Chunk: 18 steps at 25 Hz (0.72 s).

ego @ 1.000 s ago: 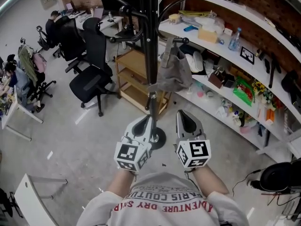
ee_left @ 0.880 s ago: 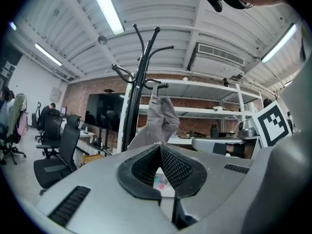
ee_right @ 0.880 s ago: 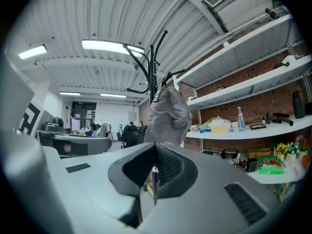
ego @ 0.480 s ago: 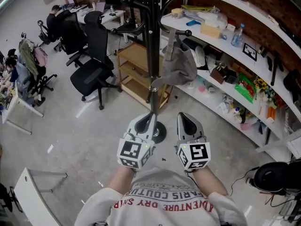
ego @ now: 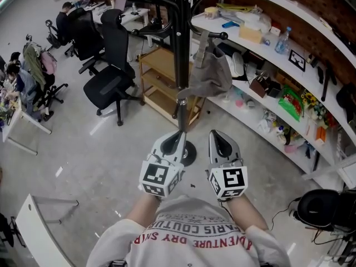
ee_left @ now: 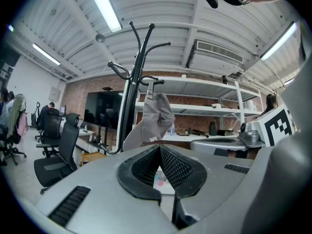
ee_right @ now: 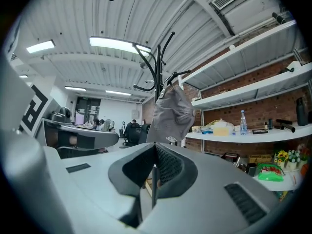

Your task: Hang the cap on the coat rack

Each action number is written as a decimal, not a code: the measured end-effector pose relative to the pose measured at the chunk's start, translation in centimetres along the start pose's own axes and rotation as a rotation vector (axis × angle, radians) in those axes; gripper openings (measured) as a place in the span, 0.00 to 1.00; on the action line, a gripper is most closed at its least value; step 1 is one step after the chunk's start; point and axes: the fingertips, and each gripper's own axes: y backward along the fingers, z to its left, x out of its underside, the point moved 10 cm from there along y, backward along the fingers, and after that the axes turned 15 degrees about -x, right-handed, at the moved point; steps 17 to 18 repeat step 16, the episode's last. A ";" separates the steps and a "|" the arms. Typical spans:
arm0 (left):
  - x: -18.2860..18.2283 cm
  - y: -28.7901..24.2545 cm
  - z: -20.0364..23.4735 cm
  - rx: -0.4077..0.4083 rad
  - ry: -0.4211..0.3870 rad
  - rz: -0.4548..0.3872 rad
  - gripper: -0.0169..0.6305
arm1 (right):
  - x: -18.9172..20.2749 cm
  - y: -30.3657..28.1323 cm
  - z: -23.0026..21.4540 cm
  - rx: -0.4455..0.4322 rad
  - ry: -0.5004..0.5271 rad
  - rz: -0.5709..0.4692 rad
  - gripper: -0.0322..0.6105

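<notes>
A grey cap (ego: 210,75) hangs from a hook of the black coat rack (ego: 179,49), its brim pointing down toward the pole. Both grippers are held low, close to my body and well short of the cap. My left gripper (ego: 178,137) is shut and holds nothing, its tip over the rack's round base (ego: 189,159). Beside it, my right gripper (ego: 217,137) is shut and holds nothing too. In the left gripper view the cap (ee_left: 157,117) hangs on the rack (ee_left: 127,108) beyond the closed left gripper (ee_left: 160,149). The right gripper view shows the cap (ee_right: 173,112) above the closed right gripper (ee_right: 155,149).
Black office chairs (ego: 108,85) stand left of the rack, and a low wooden shelf cart (ego: 158,90) sits behind it. Long white shelves (ego: 267,57) crowded with bottles and boxes run along the right. People sit at desks at the far left.
Both grippers stay side by side near my body. The rack and cap have shifted slightly right and up in the head view. The cap stays on its hook.
</notes>
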 end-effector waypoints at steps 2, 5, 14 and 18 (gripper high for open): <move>0.2 0.0 -0.3 0.005 0.002 0.004 0.03 | 0.2 0.0 0.0 -0.015 0.007 0.007 0.07; 0.4 -0.2 -0.8 0.016 -0.001 0.010 0.03 | 0.2 0.0 -0.2 -0.022 0.011 0.006 0.07; 0.3 -0.5 -0.5 0.005 -0.005 0.010 0.03 | -0.3 -0.4 -0.6 -0.022 0.029 -0.007 0.07; 0.6 -0.4 -0.4 0.001 -0.004 0.010 0.03 | 0.0 -0.4 -0.5 -0.023 0.031 -0.007 0.07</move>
